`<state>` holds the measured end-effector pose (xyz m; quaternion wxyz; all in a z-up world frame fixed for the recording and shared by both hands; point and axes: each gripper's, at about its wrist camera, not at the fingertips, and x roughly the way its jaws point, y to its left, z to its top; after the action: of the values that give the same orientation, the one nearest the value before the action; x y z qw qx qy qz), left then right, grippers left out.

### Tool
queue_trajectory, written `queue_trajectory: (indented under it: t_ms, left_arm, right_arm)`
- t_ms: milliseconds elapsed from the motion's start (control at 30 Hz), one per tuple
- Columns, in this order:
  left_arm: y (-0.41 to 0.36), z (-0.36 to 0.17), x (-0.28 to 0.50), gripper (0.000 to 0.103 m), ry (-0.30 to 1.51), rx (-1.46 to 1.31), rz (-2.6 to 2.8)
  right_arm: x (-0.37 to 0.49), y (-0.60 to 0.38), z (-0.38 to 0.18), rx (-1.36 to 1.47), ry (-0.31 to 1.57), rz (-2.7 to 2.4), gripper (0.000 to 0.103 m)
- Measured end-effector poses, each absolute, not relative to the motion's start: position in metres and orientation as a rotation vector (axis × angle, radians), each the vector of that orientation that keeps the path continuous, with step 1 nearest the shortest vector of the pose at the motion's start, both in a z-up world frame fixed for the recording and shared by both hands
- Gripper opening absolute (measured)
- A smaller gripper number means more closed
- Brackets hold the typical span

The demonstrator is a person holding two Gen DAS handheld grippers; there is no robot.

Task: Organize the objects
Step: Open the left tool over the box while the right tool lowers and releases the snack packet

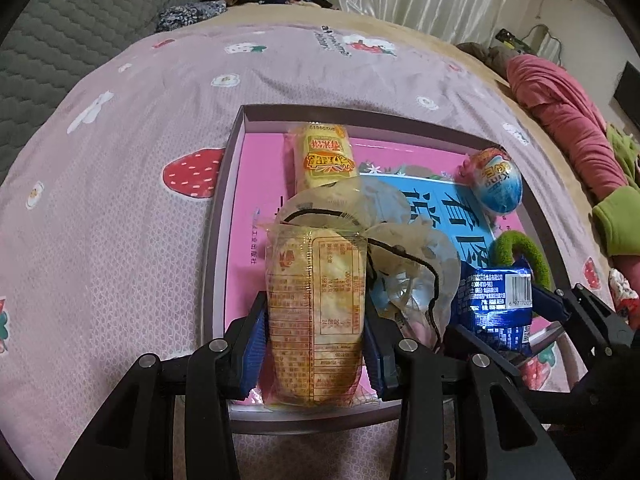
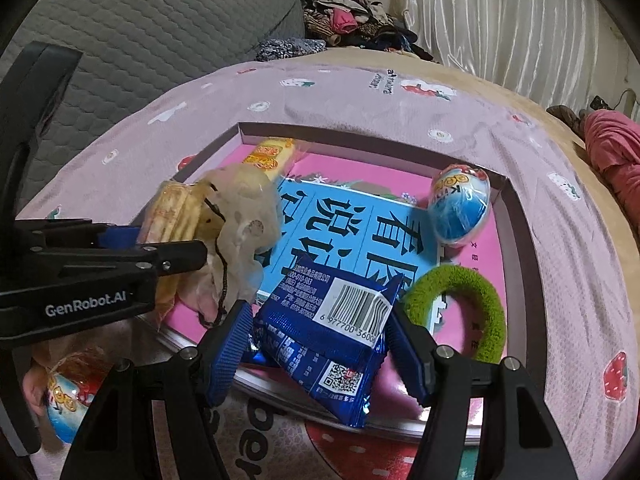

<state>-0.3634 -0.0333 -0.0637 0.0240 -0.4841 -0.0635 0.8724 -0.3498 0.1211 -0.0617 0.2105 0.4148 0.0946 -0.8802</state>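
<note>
1. The left claw [image 1: 316, 344] is clamped on a yellow cracker packet [image 1: 316, 312], its blue pads pressing both long sides, low over the near end of the shallow box [image 1: 224, 216] on the bed.
2. That packet is light and crisp inside a slick film; a mid-body pinch across the narrow width holds well, but hard pressure would crush the crackers.
3. The right claw [image 2: 320, 344] grips a blue foil snack pack [image 2: 332, 332] by its edges, hanging tilted above the box's near rim.
4. Foil is slippery and limp, so a hold on the filled middle beats the crimped seam.
5. Between them lies a crumpled translucent bag with a dark cord [image 1: 404, 264]; it may be snagged on the left packet, though I cannot tell.
6. Further out in the box: a second yellow packet [image 1: 324, 156], a foil-wrapped toy egg [image 2: 460, 208], and a fuzzy green ring [image 2: 472, 304], all soft or light.
</note>
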Motion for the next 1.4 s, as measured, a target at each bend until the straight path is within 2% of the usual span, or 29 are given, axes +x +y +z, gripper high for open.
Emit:
queue_trajectory:
  t_ms: [400,533,800,867,1200,1300,1400]
  left_arm:
    - [-0.036,-0.063,-0.366,0.043,-0.231,-1.515,2.677]
    - [-0.037,-0.061,-0.365,0.056,-0.236,-1.518,2.679]
    - [-0.039,-0.058,-0.365,0.060,-0.236,-1.517,2.685]
    - [-0.039,-0.058,-0.365,0.065,-0.234,-1.514,2.684]
    - [-0.041,-0.048,-0.363,0.065,-0.259,-1.491,2.677]
    - [-0.041,-0.043,-0.361,0.072,-0.273,-1.475,2.679]
    - [-0.041,-0.039,-0.360,0.073,-0.262,-1.465,2.693]
  right_arm:
    - [-0.351,0.121,-0.063,1.171,0.262,-2.446,0.067]
    - [-0.350,0.123,-0.059,1.160,0.261,-2.455,0.067]
    - [-0.350,0.122,-0.054,1.150,0.261,-2.456,0.068]
    - [-0.350,0.122,-0.053,1.150,0.261,-2.457,0.068]
    - [-0.349,0.124,-0.045,1.144,0.264,-2.464,0.069]
    - [-0.348,0.125,-0.042,1.134,0.258,-2.467,0.070]
    - [-0.346,0.125,-0.039,1.128,0.261,-2.468,0.071]
